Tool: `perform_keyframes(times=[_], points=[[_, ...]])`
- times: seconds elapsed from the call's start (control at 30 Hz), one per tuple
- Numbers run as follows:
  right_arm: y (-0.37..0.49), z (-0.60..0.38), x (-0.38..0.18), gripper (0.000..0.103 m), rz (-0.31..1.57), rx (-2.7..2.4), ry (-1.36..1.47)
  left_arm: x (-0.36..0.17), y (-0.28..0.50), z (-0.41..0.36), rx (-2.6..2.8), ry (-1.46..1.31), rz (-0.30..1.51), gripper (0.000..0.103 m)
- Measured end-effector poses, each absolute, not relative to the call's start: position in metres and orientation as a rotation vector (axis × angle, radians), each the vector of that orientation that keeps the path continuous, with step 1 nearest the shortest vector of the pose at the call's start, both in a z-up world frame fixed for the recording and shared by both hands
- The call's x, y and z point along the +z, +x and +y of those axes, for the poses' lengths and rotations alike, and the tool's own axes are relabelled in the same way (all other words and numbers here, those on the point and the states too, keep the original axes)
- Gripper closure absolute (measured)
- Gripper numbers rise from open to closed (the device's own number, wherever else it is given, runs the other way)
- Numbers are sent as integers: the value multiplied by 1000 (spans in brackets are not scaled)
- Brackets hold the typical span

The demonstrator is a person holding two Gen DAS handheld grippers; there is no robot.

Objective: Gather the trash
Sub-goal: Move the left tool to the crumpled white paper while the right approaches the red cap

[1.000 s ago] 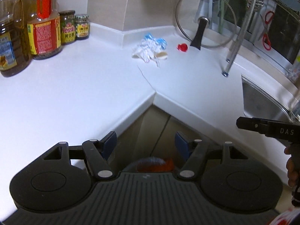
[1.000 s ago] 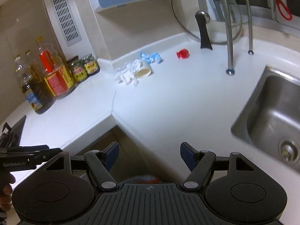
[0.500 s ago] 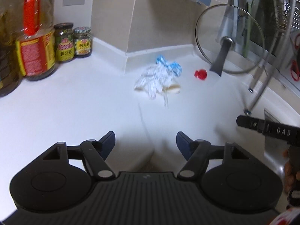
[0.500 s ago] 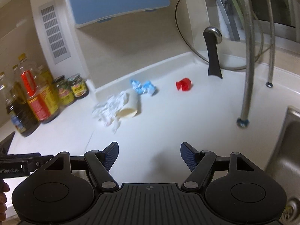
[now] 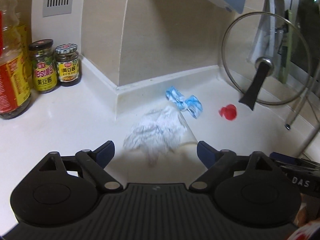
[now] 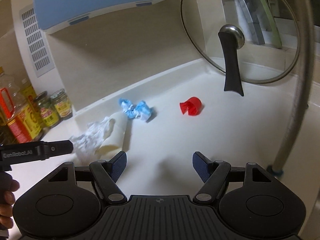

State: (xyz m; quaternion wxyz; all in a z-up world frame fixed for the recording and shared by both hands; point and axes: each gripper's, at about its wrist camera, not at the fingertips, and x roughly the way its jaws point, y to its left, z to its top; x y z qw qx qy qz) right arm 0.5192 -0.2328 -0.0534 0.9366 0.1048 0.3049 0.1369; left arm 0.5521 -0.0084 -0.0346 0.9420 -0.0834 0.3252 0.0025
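Both grippers have advanced toward the corner of the white tabletop [image 5: 60, 124]; the cabinet gap seen a second ago has left the frame. The left gripper [image 5: 155, 152] has fingers released and still opening, nothing between them; the crumpled white tissue [image 5: 158, 128] lies just ahead at frame centre, touching a tipped white cup [image 6: 118, 132]. The right gripper [image 6: 159, 163] has fingers released, empty. The blue wrapper [image 6: 136, 110] and red cap [image 6: 191, 106] lie beyond it, below the glass lid [image 6: 240, 30].
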Motion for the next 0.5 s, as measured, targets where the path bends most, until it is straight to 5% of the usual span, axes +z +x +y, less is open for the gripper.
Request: perform_keyframes(times=[0.5], points=[[581, -242, -61, 30, 614, 251, 241, -67, 624, -9, 94, -212, 729, 10]])
